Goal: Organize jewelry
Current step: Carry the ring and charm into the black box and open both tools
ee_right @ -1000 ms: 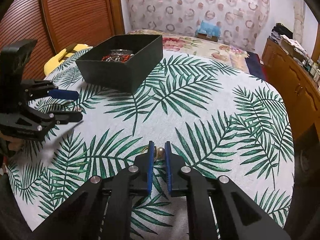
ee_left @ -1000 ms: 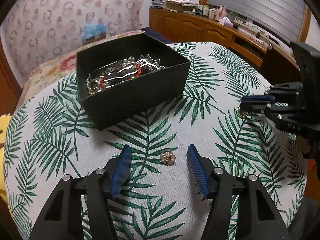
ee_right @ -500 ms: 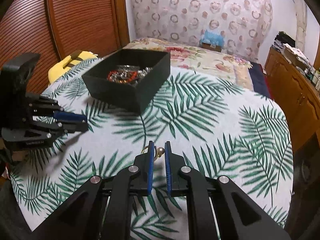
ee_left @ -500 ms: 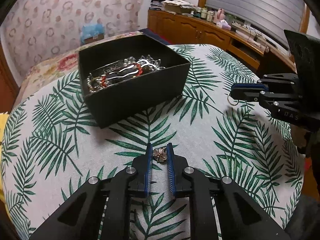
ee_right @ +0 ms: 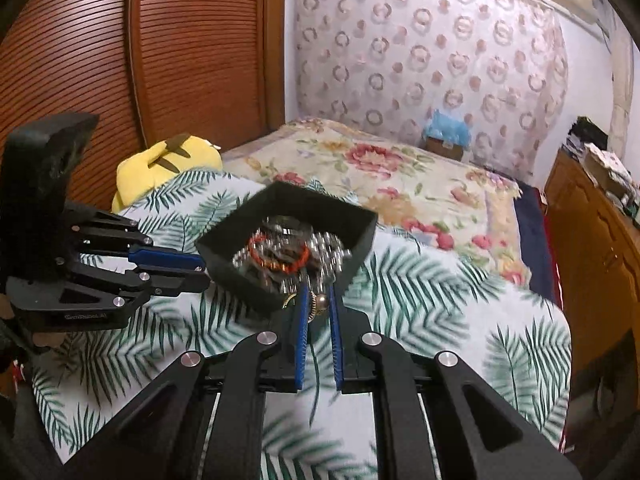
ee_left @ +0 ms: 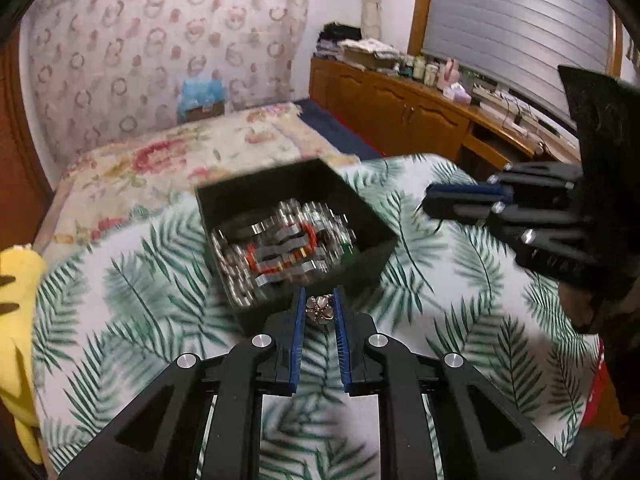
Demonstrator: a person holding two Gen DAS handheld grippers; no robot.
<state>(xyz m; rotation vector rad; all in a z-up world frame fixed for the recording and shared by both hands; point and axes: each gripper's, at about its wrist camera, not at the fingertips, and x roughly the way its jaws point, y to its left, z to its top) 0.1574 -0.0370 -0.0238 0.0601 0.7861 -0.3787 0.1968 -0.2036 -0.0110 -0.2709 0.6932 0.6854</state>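
A table under a palm-leaf cloth (ee_left: 120,300) is seen, and on it a black box (ee_left: 362,216) heaped with bracelets (ee_left: 280,248) and chains. The left gripper (ee_left: 319,312) is closed down on a small flower-shaped brooch (ee_left: 319,311), held just short of the box's near wall. The right gripper (ee_right: 319,304) is pinched on a little beaded ring (ee_right: 320,301), likewise carried at the box's near edge. Both pieces are judged light, hard, slippery and easily dropped, best gripped across the body rather than by thin loops.
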